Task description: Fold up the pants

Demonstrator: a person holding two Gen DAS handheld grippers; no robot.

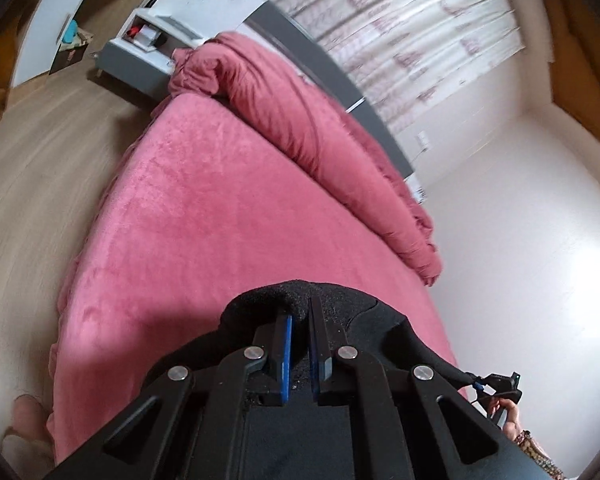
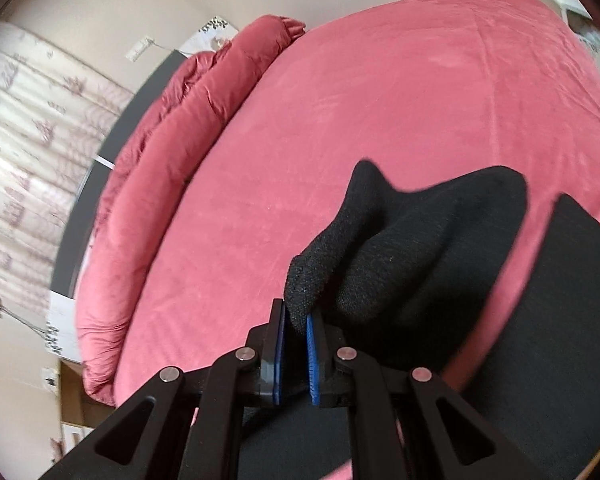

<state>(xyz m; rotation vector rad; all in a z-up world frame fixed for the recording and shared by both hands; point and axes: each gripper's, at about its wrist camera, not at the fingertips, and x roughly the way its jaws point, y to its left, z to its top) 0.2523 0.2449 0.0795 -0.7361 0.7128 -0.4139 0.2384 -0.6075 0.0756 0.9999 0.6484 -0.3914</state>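
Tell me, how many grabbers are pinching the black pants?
2. The left gripper is shut on a bunched edge of the black pants over the pink bed. The right gripper is shut on another edge, held up.

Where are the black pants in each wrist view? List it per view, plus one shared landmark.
Left wrist: pants at bottom centre, bunched over the fingertips.
Right wrist: pants right of centre, running up from the fingertips.
Shared landmark: rolled pink duvet along the bed's far edge.

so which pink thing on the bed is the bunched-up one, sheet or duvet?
The duvet: rolled into a thick ridge along the headboard side. The sheet lies flat and smooth. Both grippers clamp the black pants.
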